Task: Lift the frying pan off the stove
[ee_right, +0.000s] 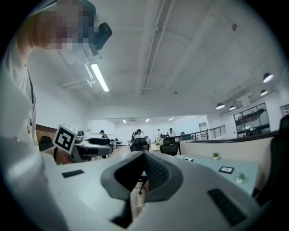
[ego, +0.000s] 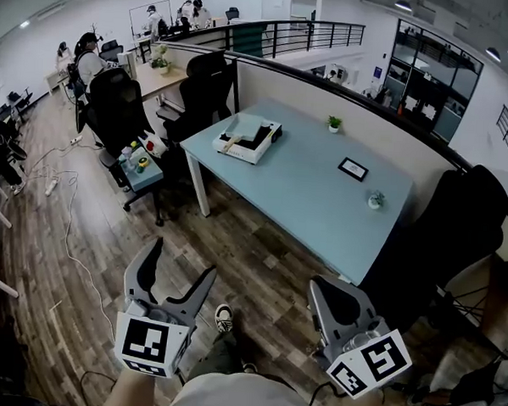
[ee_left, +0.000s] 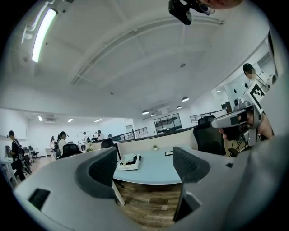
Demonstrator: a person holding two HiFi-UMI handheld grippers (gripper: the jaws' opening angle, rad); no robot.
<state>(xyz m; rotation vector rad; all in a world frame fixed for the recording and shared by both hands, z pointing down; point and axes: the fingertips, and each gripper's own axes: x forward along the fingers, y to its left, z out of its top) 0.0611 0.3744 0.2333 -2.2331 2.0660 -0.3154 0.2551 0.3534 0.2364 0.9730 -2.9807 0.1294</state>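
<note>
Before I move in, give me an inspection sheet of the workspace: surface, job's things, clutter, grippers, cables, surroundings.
Surface: light blue table, mostly bare.
Job's things: frying pan sits on the white stove, near the table's far left corner.
Clutter: small potted plant, black frame, second small plant, all apart from the stove.
Grippers: left gripper open, empty; right gripper shut, empty; both over the floor, short of the table.
Cables: power strip and white cable on the floor at left, away from the table.
Surroundings: black office chairs, people at desks behind.
</note>
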